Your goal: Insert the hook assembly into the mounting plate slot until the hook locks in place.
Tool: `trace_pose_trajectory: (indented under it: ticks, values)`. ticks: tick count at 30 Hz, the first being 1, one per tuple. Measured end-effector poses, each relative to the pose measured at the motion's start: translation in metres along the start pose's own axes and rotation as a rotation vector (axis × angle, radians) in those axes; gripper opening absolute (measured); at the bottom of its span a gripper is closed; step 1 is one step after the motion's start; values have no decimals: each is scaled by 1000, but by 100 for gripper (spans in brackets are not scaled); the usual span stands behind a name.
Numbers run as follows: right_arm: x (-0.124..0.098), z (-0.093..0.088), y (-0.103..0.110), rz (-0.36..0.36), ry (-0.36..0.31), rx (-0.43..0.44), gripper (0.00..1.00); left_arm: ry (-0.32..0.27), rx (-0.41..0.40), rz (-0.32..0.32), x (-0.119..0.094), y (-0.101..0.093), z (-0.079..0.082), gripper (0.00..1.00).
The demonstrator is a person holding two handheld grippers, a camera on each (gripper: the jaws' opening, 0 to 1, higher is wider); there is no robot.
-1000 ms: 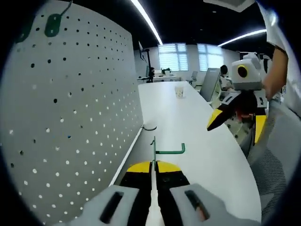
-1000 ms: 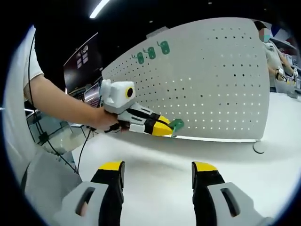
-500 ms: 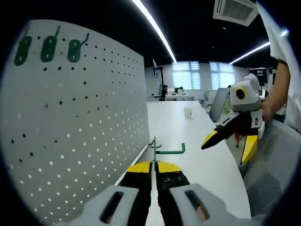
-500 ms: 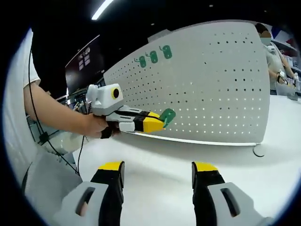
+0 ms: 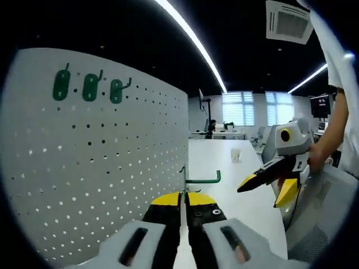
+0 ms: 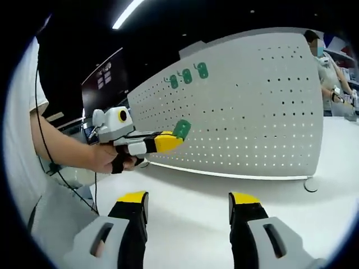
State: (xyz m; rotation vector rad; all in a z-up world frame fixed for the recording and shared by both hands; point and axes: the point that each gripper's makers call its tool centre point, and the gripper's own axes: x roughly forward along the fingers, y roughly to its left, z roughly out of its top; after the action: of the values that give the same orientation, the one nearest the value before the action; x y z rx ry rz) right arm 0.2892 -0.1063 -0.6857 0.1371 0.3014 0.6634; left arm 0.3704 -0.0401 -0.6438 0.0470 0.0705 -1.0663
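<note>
Beside the white table (image 6: 196, 196), left claw (image 5: 184, 197) grips green hook (image 5: 199, 179); right claw (image 6: 189, 203) released.

The left gripper (image 5: 184, 203) has its jaws pressed together on the green hook (image 5: 193, 179); in the right gripper view it (image 6: 178, 134) is raised above the bench, held by a hand (image 6: 115, 158) with a bare forearm. The right gripper (image 6: 188, 208) has its jaws wide apart and holds nothing; in the left gripper view it (image 5: 266, 186) hangs at the right side, tips pointing down.
</note>
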Motion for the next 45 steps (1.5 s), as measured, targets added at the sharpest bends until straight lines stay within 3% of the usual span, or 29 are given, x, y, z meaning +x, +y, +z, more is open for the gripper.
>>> trace_pose_trajectory:
  ticks: [3, 10, 18, 28, 32, 37, 42, 45]
  values:
    - [1, -1, 1, 4, 3, -6, 56, -66, -20, 58, -10, 6, 16, 2]
    - [0, 2, 1, 5, -9, -6, 56, -174, -59, 126, -29, 6, 46, 2]
    - [-1, 5, 1, 3, -22, -9, 56, -237, -82, 184, -44, 7, 61, 2]
    - [-3, 9, 0, -2, -38, -13, 56, -198, -81, 178, -40, 6, 50, 2]
    - [-8, 33, 4, 4, -136, -73, 54, -188, -86, 173, -40, 5, 46, 2]
    - [-17, 64, 13, 34, -287, -58, 57, -173, -81, 173, -39, 4, 43, 2]
    - [-23, 74, 18, 54, -328, -46, 58, -170, -71, 182, -39, 5, 43, 2]
    - [-21, 72, 18, 59, -320, -40, 58, -167, -68, 182, -40, 5, 42, 2]
